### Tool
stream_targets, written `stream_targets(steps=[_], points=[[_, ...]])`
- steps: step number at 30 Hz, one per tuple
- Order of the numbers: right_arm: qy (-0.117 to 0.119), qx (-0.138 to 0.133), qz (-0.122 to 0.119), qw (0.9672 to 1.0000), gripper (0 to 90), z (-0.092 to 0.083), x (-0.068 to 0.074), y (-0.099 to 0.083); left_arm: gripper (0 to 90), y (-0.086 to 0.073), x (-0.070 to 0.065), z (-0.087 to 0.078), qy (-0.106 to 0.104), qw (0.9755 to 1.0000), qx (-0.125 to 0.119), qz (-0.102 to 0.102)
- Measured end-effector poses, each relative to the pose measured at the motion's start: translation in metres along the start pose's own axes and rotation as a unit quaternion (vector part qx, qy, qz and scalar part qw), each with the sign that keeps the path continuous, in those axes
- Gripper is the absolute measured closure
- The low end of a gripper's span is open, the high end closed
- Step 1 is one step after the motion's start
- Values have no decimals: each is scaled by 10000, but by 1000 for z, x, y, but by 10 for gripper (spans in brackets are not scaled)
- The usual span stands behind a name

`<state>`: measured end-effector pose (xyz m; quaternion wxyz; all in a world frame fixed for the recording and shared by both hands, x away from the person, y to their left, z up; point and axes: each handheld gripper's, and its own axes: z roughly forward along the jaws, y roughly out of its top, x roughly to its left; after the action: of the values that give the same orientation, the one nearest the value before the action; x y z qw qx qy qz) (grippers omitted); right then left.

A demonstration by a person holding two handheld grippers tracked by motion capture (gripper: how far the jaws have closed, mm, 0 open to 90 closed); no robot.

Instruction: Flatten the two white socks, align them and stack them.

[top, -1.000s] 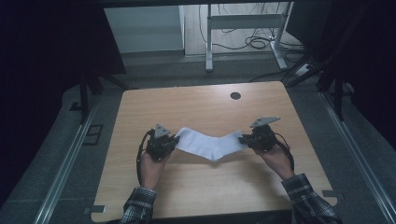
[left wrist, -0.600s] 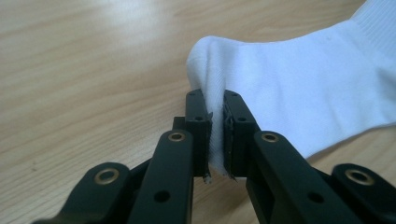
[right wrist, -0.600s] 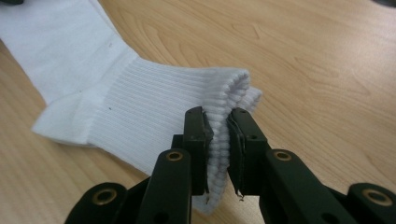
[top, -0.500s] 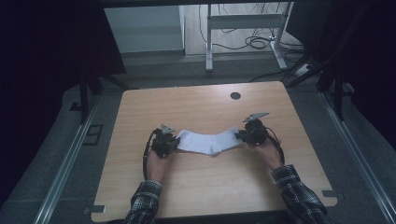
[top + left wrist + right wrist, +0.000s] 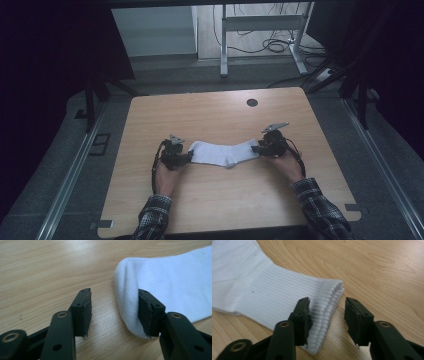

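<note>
A white sock [image 5: 225,152] lies flat on the wooden table [image 5: 210,115], stretched out between my two grippers. My left gripper [image 5: 187,156] is at the toe end. Its jaws have just been opening and stand apart [image 5: 114,291], and the toe [image 5: 175,282] only brushes one pad. My right gripper [image 5: 256,148] is at the ribbed cuff. Its jaws have also just been opening [image 5: 327,301]. The cuff edge [image 5: 262,290] lies between them against one pad, with a gap to the other.
A round cable hole [image 5: 252,102] sits near the table's far edge. Bare wood surrounds the sock on every side. Beyond the table stand white desk legs [image 5: 223,45] with cables on the floor. A person's plaid sleeves enter from the near edge.
Both grippers came down and the sock settled flat on the table. Both pairs of jaws opened and let go of the sock's ends.
</note>
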<state>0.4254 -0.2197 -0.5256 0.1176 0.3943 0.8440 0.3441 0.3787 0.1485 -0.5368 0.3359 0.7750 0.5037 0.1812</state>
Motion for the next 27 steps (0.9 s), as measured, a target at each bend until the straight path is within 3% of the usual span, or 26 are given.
stream_targets(steps=[3, 6, 15, 19, 23, 27], points=[[49, -52, 5, 10000, 442, -2, 0, 0, 415, 1, 1, -3, -52, 10000, -77, -8], [75, -108, -22, 9999, 406, -4, 1, 1, 345, 2, 2, -5, -236, 9996, -115, -91], [182, -192, -43, 9996, 318, -8, 4, 1, 158, 2, -2, -11, -504, 9983, -254, -116], [238, -199, -97, 9995, 269, -11, 7, 0, 140, 0, -7, -14, -525, 9983, -268, 16], [239, -211, -151, 9994, 239, -16, 9, -1, 139, 0, -8, -20, -686, 9968, -403, -51], [272, -203, -181, 9993, 194, -21, 12, -1, 121, 1, -12, -25, -649, 9971, -390, 26]])
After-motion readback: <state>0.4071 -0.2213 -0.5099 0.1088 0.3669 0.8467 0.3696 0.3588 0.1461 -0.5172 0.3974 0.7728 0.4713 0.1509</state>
